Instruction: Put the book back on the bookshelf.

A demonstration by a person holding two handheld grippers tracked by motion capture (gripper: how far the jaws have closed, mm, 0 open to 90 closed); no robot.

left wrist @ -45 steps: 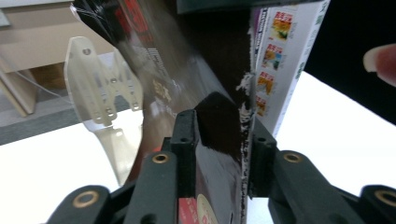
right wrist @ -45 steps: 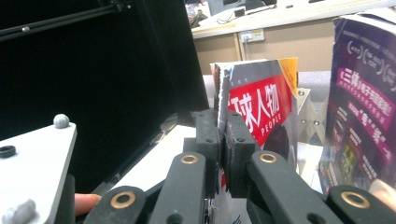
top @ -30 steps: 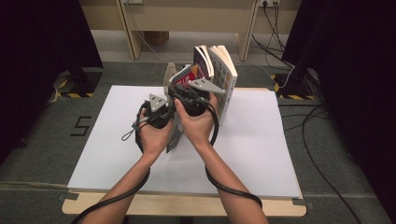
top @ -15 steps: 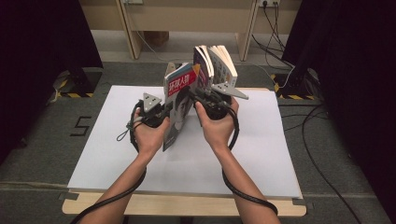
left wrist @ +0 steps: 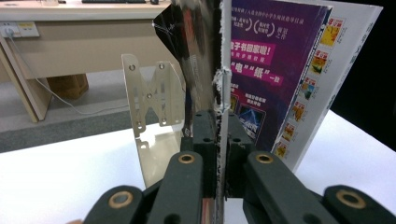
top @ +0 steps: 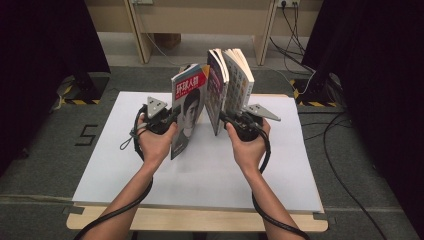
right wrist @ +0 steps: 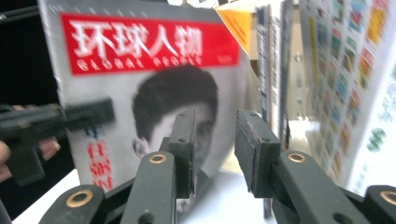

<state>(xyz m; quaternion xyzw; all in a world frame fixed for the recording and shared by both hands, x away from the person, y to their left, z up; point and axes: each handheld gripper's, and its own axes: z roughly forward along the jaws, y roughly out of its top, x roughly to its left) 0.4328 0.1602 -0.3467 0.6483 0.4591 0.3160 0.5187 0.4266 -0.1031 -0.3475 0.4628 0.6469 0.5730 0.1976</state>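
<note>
Scene: I am working two hand-held tools over a white surface (top: 150,165), with a magazine and a few standing books in front of me.
Magazine: the magazine (top: 189,112) with the red title band and a face on its cover stands upright on its lower edge, left of centre on the surface, its long axis vertical.
Left tool: my left tool (top: 170,119) is clamped on the magazine's edge; in the left gripper view the jaws are pressed tight together with the thin spine (left wrist: 219,116) running straight up between them.
Right tool: my right tool (top: 226,120) has its jaws parted with nothing between them; in the right gripper view the pads (right wrist: 254,154) frame the magazine cover (right wrist: 154,93) without touching it.
Books: a small group of books (top: 231,82) stands upright just right of the magazine, fanned apart at the top, close beside my right tool.
Bookend: a pale metal bookend (left wrist: 152,112) stands just behind the magazine in the left gripper view.
Key relation: the magazine lies to the left of my right tool and the books to its right, so that tool sits in the gap between them.
Nearer hand: my left hand (top: 156,142) already has the magazine; my right is nearer the books.
My judgement: the next move depends on keeping the magazine vertical while the gap stays open.
</note>
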